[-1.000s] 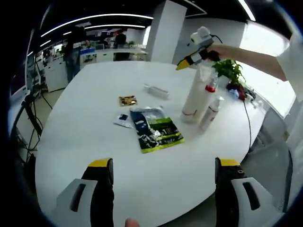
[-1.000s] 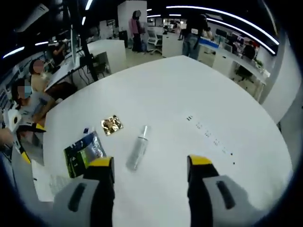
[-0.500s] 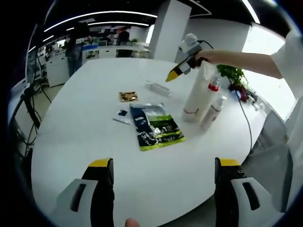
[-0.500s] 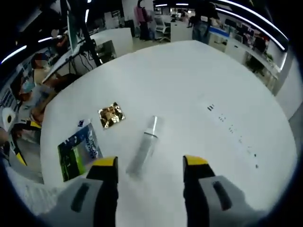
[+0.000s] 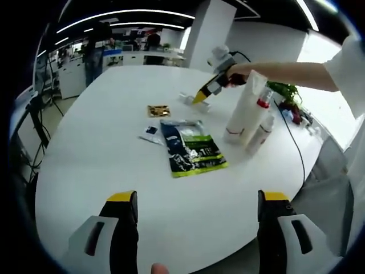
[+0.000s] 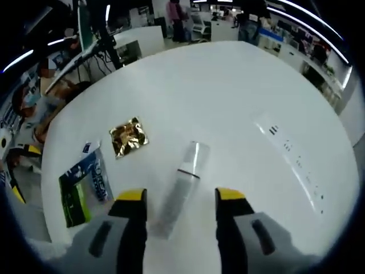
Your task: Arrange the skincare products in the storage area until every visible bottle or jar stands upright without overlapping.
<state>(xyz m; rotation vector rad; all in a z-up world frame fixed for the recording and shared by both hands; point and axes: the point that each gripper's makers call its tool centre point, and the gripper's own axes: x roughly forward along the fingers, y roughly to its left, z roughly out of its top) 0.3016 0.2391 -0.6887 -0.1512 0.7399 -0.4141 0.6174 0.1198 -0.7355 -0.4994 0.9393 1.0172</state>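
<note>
A clear slim bottle (image 6: 183, 181) lies flat on the white table (image 6: 239, 91), between the two jaws of my right gripper (image 6: 181, 197), which is open and low over it. In the left gripper view the right gripper (image 5: 204, 93), held by a hand, points down at that bottle (image 5: 187, 98). A tall white bottle (image 5: 244, 111) stands upright with a smaller red-capped bottle (image 5: 259, 130) beside it. My left gripper (image 5: 197, 198) is open and holds nothing, near the table's front edge.
A green-black sachet (image 5: 191, 153), a small blue-white sachet (image 5: 150, 133) and a gold sachet (image 5: 158, 111) lie flat mid-table. A potted plant (image 5: 282, 91) and a cable sit at the far right edge. People and desks stand beyond the table.
My right gripper has come down and forward onto the lying clear bottle, which now sits between its jaws. The left gripper has barely moved.
</note>
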